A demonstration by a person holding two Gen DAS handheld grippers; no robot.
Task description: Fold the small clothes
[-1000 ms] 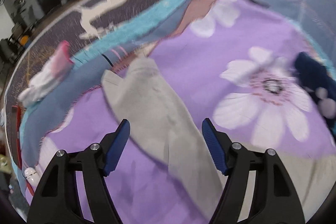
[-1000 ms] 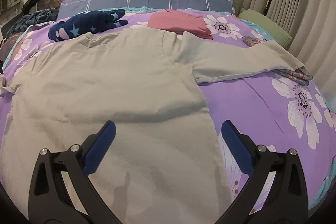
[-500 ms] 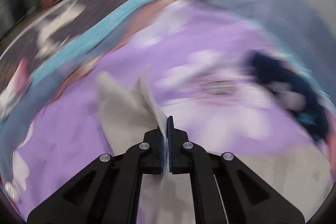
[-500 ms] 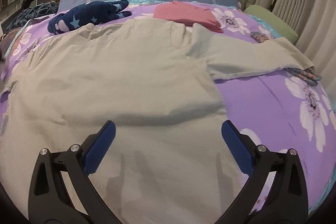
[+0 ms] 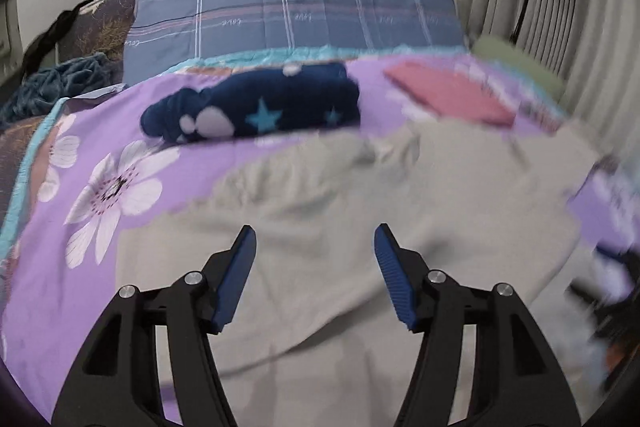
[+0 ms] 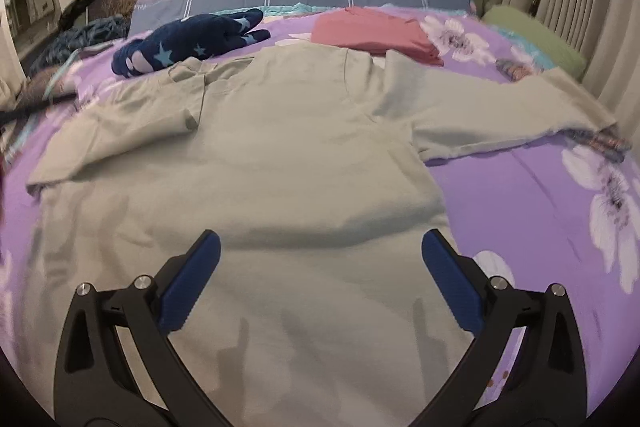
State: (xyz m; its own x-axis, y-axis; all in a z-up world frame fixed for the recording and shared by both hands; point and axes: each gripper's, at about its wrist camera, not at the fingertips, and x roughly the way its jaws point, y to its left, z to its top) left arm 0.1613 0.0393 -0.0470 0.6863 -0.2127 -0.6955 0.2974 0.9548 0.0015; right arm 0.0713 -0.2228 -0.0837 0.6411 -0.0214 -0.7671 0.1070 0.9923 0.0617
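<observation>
Lying flat on the purple flowered bedspread (image 6: 520,195), the pale grey-green long-sleeved cotton shirt (image 6: 280,155) fills the middle of both views. At the left of the right wrist view its one sleeve (image 6: 120,119) is folded in over the chest; the other sleeve (image 6: 500,115) stretches out toward the right edge, its long axis running across the frame. The left gripper (image 5: 314,267) hovers over the folded side, its jaws opening with nothing between them. The right gripper (image 6: 320,287) hangs with jaws wide apart and empty above the shirt's lower body. Judging by position, the outstretched sleeve lies up and right of the right gripper, the nearer one for folding it in.
</observation>
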